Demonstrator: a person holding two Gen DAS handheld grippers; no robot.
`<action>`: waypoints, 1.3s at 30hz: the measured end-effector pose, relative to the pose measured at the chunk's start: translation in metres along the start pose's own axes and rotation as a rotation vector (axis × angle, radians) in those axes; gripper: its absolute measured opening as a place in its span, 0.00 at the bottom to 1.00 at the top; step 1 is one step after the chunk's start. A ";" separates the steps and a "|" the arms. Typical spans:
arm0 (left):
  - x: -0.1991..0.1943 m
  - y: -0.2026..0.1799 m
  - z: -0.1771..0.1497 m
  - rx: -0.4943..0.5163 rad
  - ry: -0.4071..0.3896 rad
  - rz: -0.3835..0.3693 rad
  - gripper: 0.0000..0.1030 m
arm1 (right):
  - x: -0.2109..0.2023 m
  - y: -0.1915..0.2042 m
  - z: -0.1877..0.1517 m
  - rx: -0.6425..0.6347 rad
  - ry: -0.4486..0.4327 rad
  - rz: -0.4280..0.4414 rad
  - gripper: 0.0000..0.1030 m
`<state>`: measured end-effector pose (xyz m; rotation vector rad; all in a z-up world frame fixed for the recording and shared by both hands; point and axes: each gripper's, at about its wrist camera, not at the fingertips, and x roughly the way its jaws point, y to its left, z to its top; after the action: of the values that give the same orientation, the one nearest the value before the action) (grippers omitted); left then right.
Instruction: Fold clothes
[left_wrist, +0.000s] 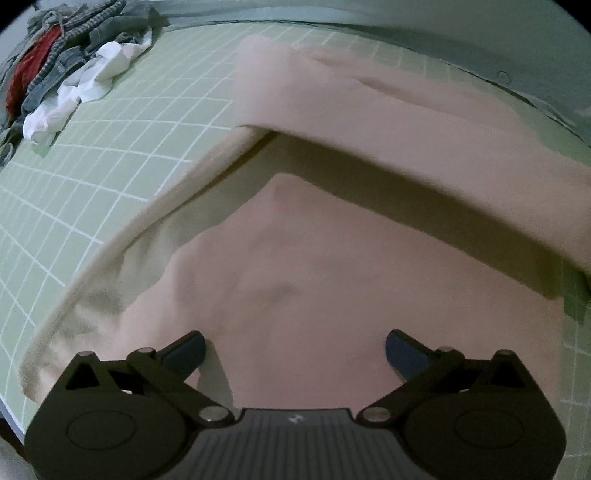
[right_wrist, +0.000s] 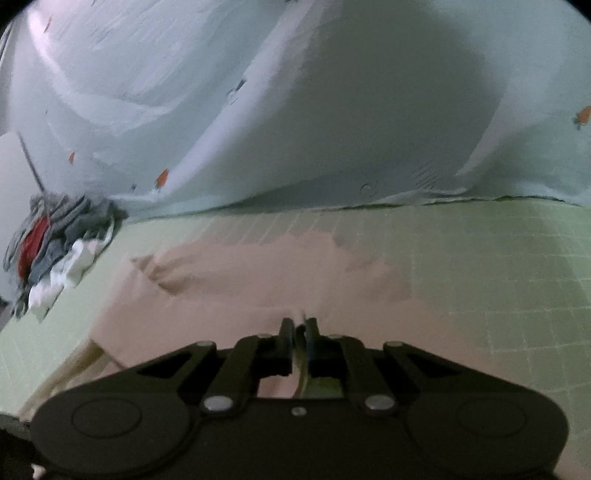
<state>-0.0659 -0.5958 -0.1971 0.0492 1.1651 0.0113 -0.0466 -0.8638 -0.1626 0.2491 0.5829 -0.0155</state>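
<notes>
A pale pink garment (left_wrist: 332, 277) lies on the green grid mat (left_wrist: 110, 147). In the left wrist view one part of it is lifted and arches across the upper frame, casting a shadow on the flat part below. My left gripper (left_wrist: 295, 350) hangs open just above the flat pink cloth, nothing between its fingers. In the right wrist view my right gripper (right_wrist: 298, 328) is shut on a pinch of the pink garment (right_wrist: 258, 273), which spreads away ahead of it over the mat (right_wrist: 498, 277).
A heap of grey, red and white clothes (left_wrist: 62, 70) sits at the mat's far left corner, also seen as the clothes heap (right_wrist: 55, 251) in the right view. A light blue sheet (right_wrist: 295, 110) with small orange marks rises behind the mat.
</notes>
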 end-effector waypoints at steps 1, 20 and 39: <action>0.000 -0.001 -0.001 -0.003 -0.003 0.003 1.00 | -0.001 -0.003 0.003 -0.007 -0.014 -0.012 0.06; 0.000 0.002 0.000 -0.011 0.006 -0.015 1.00 | -0.028 -0.072 -0.001 0.132 0.005 -0.343 0.64; -0.065 0.117 -0.009 0.192 -0.269 -0.253 1.00 | -0.057 0.104 -0.063 0.256 -0.005 -0.255 1.00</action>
<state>-0.0980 -0.4806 -0.1357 0.0710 0.8936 -0.3224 -0.1201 -0.7515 -0.1583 0.4213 0.6042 -0.3391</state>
